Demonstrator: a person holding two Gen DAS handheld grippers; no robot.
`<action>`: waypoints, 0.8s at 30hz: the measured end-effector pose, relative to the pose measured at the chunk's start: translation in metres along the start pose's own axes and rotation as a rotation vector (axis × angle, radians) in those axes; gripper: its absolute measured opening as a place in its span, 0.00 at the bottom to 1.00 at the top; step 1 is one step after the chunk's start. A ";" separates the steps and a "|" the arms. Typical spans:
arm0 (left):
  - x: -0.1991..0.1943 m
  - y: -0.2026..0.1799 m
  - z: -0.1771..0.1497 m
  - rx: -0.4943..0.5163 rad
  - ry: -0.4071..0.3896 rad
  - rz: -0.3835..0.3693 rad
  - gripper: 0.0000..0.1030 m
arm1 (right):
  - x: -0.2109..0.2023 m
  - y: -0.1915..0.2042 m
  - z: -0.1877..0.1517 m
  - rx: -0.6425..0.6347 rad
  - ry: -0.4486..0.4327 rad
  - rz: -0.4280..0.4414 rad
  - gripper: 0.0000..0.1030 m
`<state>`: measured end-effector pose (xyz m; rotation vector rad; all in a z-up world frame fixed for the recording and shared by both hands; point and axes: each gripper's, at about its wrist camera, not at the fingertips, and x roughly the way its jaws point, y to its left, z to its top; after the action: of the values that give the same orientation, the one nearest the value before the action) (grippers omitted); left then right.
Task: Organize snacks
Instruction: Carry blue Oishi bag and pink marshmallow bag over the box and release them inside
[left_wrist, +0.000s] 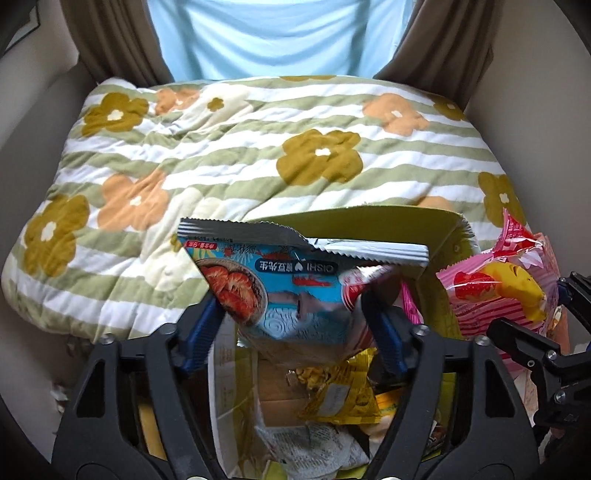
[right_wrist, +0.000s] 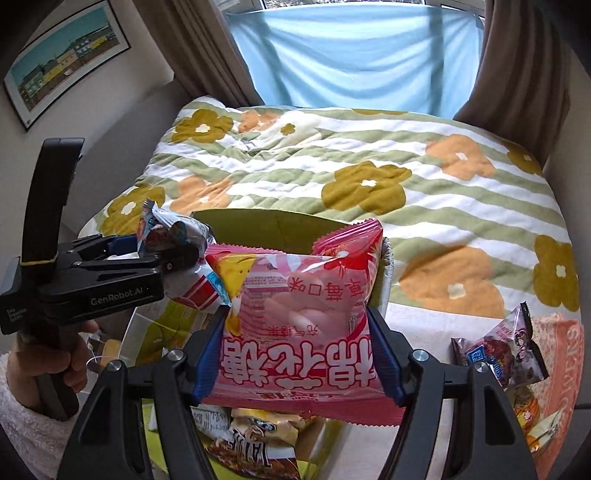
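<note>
Floral striped quilt on bed, brown curtains w/ blue sheet (window), framed pic on wall.

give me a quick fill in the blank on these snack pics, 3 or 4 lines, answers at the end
1. The right tool is closed on a crinkly plastic snack bag whose main colour is ____.
2. The blue plastic snack bag sits between the fingers of the ____ tool.
3. Both bags hang over an open ____ cardboard box with snacks inside.
4. Behind the box lies a striped quilt printed with ____.

Missing words: pink; left; green; flowers
</note>
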<state>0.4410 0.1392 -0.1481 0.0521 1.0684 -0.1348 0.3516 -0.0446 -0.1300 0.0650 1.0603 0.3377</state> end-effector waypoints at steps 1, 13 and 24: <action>0.000 0.002 0.001 0.002 -0.013 -0.006 1.00 | 0.003 0.000 0.001 0.009 0.002 -0.005 0.64; 0.000 0.016 -0.046 -0.060 0.040 -0.030 1.00 | 0.029 -0.004 0.015 0.025 0.043 -0.024 0.64; -0.012 0.017 -0.059 -0.084 0.050 -0.034 1.00 | 0.041 0.008 0.027 -0.004 0.001 -0.031 0.93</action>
<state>0.3861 0.1632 -0.1670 -0.0384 1.1242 -0.1202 0.3909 -0.0220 -0.1493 0.0443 1.0609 0.3120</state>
